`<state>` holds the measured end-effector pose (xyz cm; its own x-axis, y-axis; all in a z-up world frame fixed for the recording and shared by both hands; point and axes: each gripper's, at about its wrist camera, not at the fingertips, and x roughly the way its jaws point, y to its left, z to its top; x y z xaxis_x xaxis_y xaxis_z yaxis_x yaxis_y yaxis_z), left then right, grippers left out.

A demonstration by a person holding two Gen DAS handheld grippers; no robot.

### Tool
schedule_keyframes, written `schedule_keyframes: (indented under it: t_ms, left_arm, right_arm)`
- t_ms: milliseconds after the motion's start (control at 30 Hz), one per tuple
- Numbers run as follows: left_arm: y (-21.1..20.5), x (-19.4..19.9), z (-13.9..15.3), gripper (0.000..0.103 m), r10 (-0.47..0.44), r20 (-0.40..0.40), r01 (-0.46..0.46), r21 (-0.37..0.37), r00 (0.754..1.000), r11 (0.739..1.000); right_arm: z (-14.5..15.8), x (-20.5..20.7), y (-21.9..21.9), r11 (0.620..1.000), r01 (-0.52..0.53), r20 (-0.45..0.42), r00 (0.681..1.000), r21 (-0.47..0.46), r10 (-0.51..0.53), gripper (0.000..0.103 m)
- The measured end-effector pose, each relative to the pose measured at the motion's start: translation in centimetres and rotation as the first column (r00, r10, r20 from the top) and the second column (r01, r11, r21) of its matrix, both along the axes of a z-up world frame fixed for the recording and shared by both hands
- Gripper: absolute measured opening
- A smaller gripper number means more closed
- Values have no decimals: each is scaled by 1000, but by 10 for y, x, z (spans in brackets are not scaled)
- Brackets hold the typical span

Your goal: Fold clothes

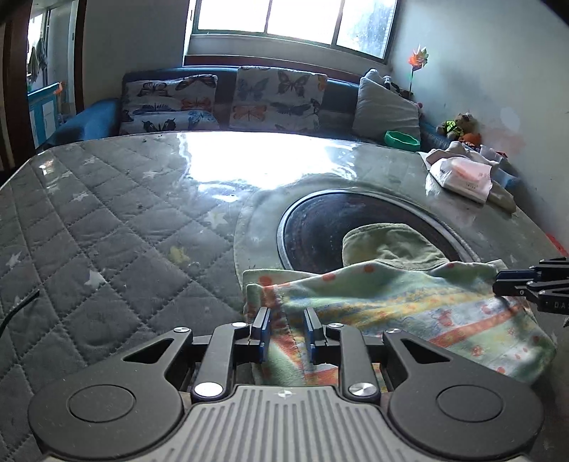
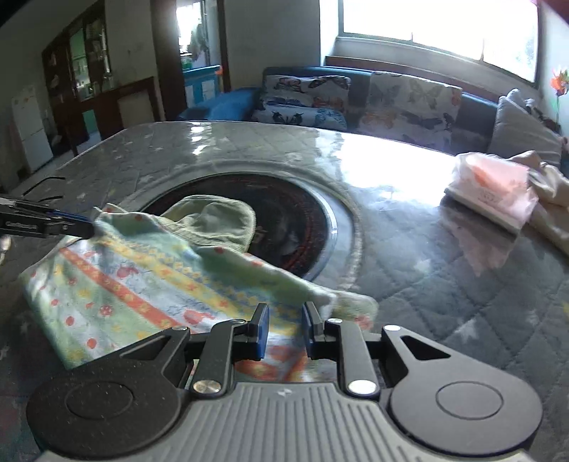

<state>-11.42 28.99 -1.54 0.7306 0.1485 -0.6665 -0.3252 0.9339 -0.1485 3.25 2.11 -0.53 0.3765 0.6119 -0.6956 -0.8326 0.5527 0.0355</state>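
Both wrist views face downward, close over one garment [image 1: 391, 298].

Only "DA" shows on the right tongs [image 1: 512, 284] (the rest cut off); nothing else legible.

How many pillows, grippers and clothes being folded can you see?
Butterfly pillows: 2
Grey pillow: 1
Grippers: 2, left gripper, right gripper
Patterned garment: 1
Total: 6

A wide window [image 1: 291, 21] was set above a blue sofa [image 1: 92, 121] lined with butterfly-print cushions [image 1: 277, 99]. Daylight was reflected off the quilted grey surface [image 1: 106, 213]. A dark wooden cabinet [image 2: 81, 71] was seen beyond.
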Motion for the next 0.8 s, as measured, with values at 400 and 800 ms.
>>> schedule_keyframes:
  t_ms: [400,800]
  left_arm:
    - [5,14,-4,23,12,-18,-12,17,1000,1000]
    - [-15,-7,12,47,57,-1,-57,-8,998,998]
  right_arm:
    - [-3,9,7,1000,29,6,1000,7,-29,39]
    - [11,-35,1,998,-60,31,998,31,59,65]
